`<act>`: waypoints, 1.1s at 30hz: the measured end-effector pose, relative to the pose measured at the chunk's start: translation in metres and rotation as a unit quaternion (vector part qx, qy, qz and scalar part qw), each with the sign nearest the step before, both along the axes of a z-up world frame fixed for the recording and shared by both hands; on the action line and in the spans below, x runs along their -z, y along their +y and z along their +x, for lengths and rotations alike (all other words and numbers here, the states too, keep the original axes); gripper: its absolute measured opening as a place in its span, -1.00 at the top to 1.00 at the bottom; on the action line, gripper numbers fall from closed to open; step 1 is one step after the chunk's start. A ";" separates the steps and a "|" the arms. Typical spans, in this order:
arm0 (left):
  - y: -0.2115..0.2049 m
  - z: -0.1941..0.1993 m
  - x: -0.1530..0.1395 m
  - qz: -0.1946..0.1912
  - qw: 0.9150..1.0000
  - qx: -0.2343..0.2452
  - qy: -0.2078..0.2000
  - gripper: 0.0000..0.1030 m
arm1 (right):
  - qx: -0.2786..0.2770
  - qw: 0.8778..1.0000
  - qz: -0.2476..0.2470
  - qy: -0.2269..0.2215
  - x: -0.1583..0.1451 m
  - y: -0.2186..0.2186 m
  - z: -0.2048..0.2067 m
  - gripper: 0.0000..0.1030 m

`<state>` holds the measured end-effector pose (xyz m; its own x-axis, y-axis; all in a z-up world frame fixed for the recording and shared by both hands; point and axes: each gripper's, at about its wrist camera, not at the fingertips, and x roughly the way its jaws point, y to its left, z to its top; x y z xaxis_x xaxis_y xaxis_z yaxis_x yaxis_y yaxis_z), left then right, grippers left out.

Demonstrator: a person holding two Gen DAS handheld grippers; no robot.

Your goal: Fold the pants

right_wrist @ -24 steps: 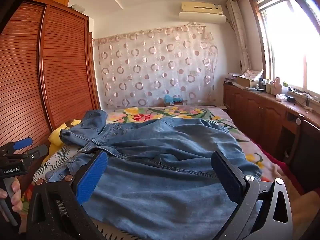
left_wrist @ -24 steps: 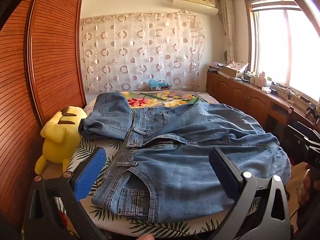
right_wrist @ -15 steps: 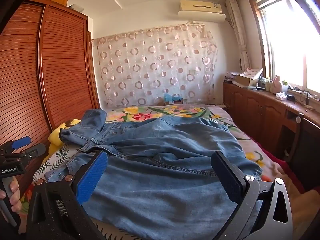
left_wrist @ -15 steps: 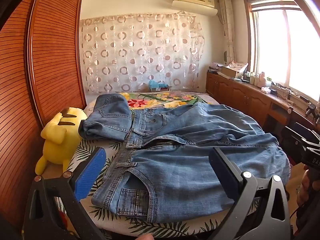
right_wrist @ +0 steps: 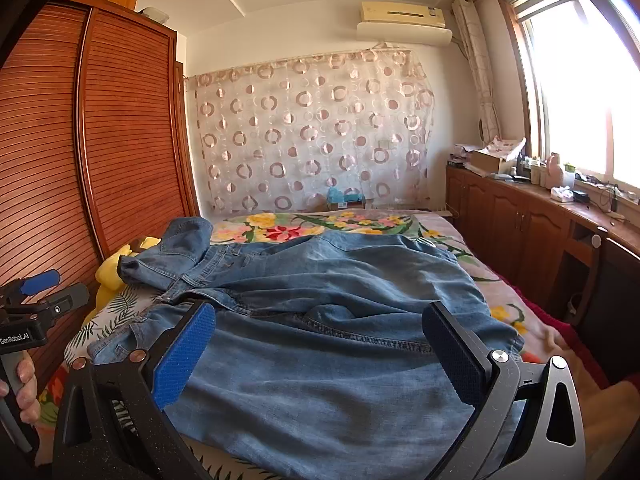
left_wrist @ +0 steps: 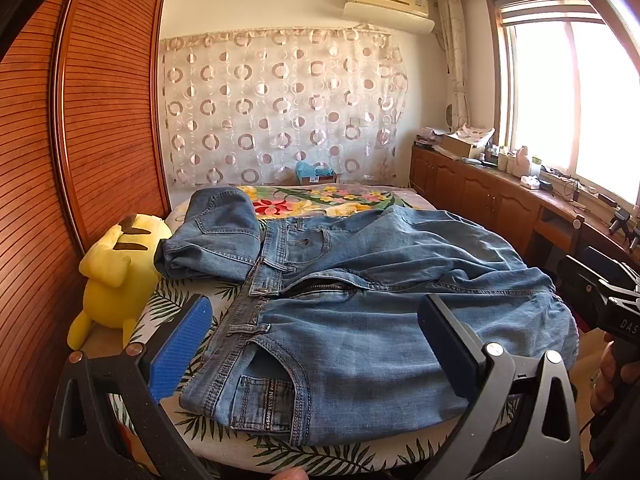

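Observation:
Blue jeans point(left_wrist: 360, 300) lie spread across the bed with the waistband to the left, fly open, legs running right. A second folded denim piece point(left_wrist: 216, 240) sits at the far left by the waistband. My left gripper point(left_wrist: 312, 328) is open and empty, held just above the near edge at the waist and pocket. My right gripper point(right_wrist: 316, 344) is open and empty over the leg part of the jeans point(right_wrist: 340, 320). The left gripper also shows in the right wrist view point(right_wrist: 36, 292), held in a hand at the left edge.
The bed point(left_wrist: 320, 196) has a floral and leaf-print cover. A yellow plush toy point(left_wrist: 116, 272) sits at the bed's left edge against a wooden wardrobe point(left_wrist: 80, 140). Wooden cabinets point(right_wrist: 540, 220) with clutter run along the right under the window.
Both views have tilted up very slightly; the grippers stay open and the jeans have not moved.

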<state>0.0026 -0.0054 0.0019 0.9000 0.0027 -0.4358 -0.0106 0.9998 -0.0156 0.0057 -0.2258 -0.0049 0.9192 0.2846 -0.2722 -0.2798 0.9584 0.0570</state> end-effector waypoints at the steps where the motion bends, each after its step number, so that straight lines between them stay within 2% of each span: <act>1: -0.002 0.002 0.000 0.000 1.000 0.000 0.000 -0.99 | -0.001 1.000 0.000 0.000 0.000 0.000 0.000 -1.00; 33: -0.006 -0.001 0.002 -0.002 1.000 0.000 -0.002 -0.99 | -0.002 1.000 -0.003 0.009 0.001 -0.002 0.000 -1.00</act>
